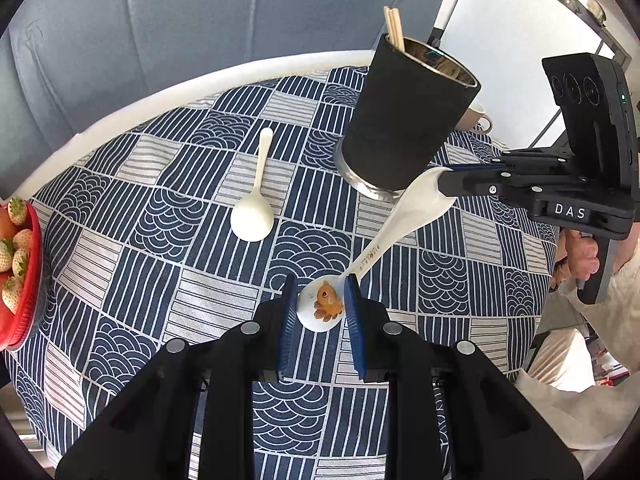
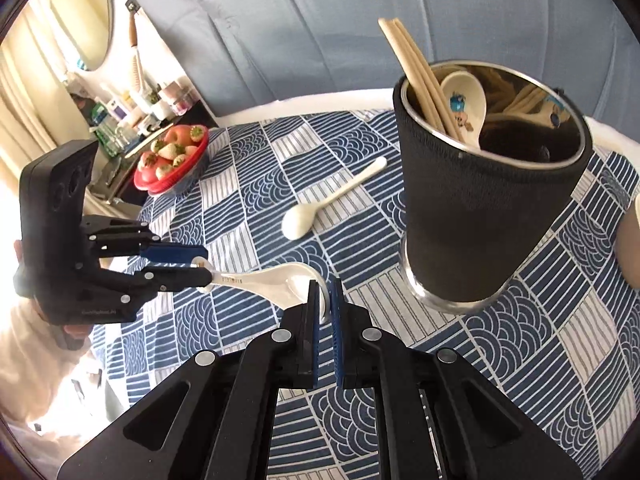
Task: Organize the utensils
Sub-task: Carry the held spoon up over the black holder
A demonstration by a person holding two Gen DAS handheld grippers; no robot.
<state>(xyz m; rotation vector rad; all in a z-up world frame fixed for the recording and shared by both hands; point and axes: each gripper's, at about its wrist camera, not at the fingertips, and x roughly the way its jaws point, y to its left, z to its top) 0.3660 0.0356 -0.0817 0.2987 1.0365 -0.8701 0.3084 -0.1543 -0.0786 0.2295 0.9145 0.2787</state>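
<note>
- From the left wrist camera, the left gripper (image 1: 320, 300) has its blue pads on either side of one end of the ceramic spoon (image 1: 384, 240), the end printed with an orange fish; the jaws are closed onto it, just above the blue patterned tablecloth (image 1: 160, 208).
- Same view: the right gripper (image 1: 444, 186) comes in from the right and is clenched on the spoon's other, wider end, just beside the base of the black utensil holder (image 1: 404, 120), which stands upright with chopsticks (image 1: 394, 28) in it.
- A plain white spoon (image 1: 254, 204) lies loose on the cloth, left of the holder and apart from both grippers; a red fruit bowl (image 1: 24, 280) sits at the table's left edge.
- From the right wrist camera, the right gripper (image 2: 325, 300) pinches the thin rim of the ceramic spoon (image 2: 272, 278), and the left gripper (image 2: 202, 266) grasps its far end.
- Inside the utensil holder (image 2: 480, 216) rest the chopsticks (image 2: 416, 68) and a cartoon-printed spoon (image 2: 464, 100); the white spoon (image 2: 320, 210) lies beyond.
</note>
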